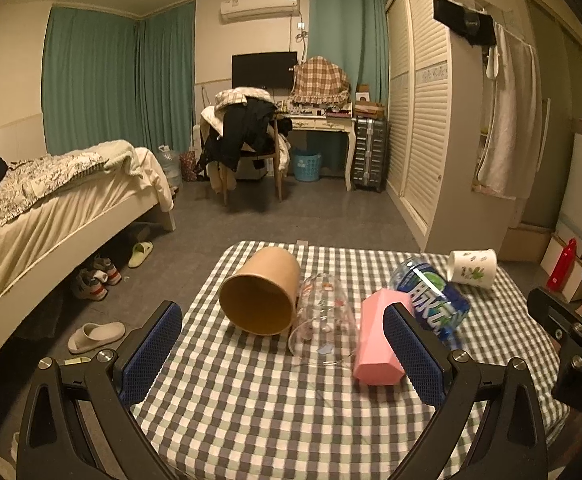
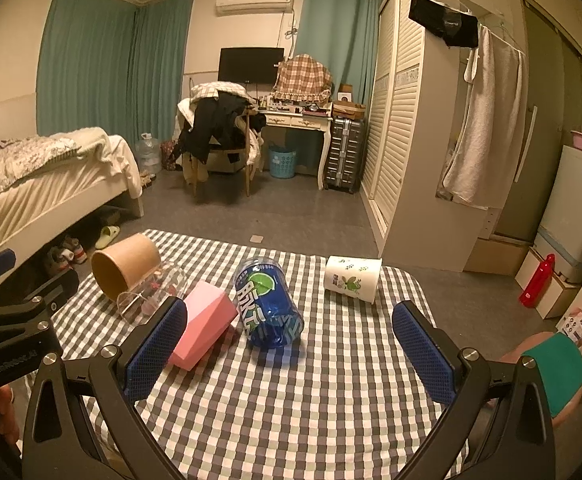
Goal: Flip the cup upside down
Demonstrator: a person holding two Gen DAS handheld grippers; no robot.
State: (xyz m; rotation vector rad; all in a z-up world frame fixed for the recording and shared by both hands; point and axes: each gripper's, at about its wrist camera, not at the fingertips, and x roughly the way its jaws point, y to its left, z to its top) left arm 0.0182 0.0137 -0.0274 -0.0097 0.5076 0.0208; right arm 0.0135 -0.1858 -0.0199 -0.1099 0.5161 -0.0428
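Note:
Several cups lie on their sides on the checked table (image 1: 275, 408): a brown paper cup (image 1: 259, 290) (image 2: 125, 266), a clear glass cup (image 1: 323, 320) (image 2: 151, 292), a pink faceted cup (image 1: 379, 340) (image 2: 203, 324), a blue printed cup (image 1: 433, 298) (image 2: 269, 306) and a white floral cup (image 1: 473, 267) (image 2: 353, 278). My left gripper (image 1: 283, 354) is open and empty, near the table's front edge, in front of the glass and pink cups. My right gripper (image 2: 291, 354) is open and empty, in front of the blue cup.
A bed (image 1: 51, 208) stands to the left with shoes and slippers (image 1: 95, 336) beside it. A wardrobe (image 1: 431, 120) and a small fridge (image 2: 575, 208) stand to the right. A red bottle (image 2: 537, 280) sits on a box by the table's right side.

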